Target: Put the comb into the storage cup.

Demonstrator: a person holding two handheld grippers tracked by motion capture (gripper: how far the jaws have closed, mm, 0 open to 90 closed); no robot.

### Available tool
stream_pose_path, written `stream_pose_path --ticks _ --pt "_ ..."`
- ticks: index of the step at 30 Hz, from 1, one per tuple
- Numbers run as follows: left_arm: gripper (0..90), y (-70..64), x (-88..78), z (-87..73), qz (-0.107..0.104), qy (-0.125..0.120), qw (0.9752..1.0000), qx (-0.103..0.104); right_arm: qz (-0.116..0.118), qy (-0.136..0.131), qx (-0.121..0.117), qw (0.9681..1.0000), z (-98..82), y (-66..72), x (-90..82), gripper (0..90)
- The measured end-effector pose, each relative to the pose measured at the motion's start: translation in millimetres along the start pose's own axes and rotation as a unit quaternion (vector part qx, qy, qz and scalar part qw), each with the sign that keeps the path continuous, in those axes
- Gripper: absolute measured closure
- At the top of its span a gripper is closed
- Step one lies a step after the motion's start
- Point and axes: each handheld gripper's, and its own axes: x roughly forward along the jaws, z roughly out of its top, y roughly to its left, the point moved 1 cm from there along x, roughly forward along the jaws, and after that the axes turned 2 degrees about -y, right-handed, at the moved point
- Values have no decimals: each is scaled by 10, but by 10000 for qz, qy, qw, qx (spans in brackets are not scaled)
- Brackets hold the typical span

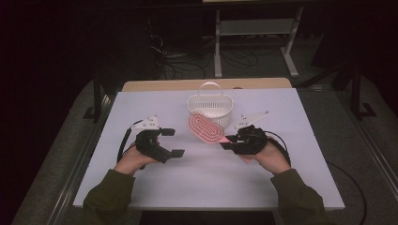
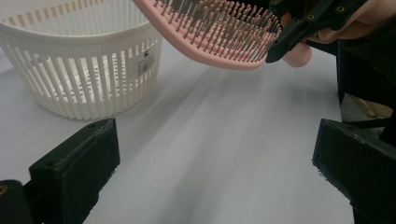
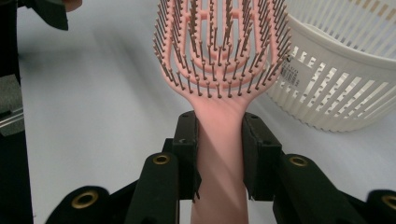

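Two grippers, one item in hand. Right gripper (image 3: 218, 154): jaws clamped on handle of pink hairbrush (image 3: 219, 65), one pad each side, grip near the neck; the person's right hand (image 1: 270, 157) carries it. Brush head lifted off the counter (image 1: 206, 183), bristles up toward the high view, head tilted w/ far end at or over the near rim of white slatted basket (image 1: 210, 105); can't tell if touching. Left gripper (image 1: 162, 143): jaws wide apart, nothing between, low over bare counter, well apart from brush. Basket: upright, handle up, looks empty as far as visible. Status, est.: pick-up done; transfer approx. midway. Left to do: lift head over rim, lower into basket, release.
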Motion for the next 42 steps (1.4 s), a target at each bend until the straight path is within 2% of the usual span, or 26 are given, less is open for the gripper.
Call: stream_pose_path --ticks 5,12,18,26,34,38,42 --pt "6 10 74 92 -65 47 9999 83 -75 -14 -19 10000 40 -18 3 690" --pt "5 16 165 154 -105 53 9999 94 -93 -7 -58 9999 57 -33 20 689" --pt "5 25 256 165 -90 -87 9999 -26 -56 -87 -70 9999 65 -20 6 689" --pt "4 -8 307 163 -178 -101 9997 -97 -46 -135 -144 9998 65 14 23 689" --pt "4 -23 313 180 -100 -245 9993 -281 16 -205 -102 9997 32 26 39 689" --pt "4 -28 326 176 -64 -192 9995 -256 29 -205 -114 9997 19 44 63 689" --pt "4 -37 340 174 -6 -211 9992 -345 46 -264 -122 9996 22 59 74 689"
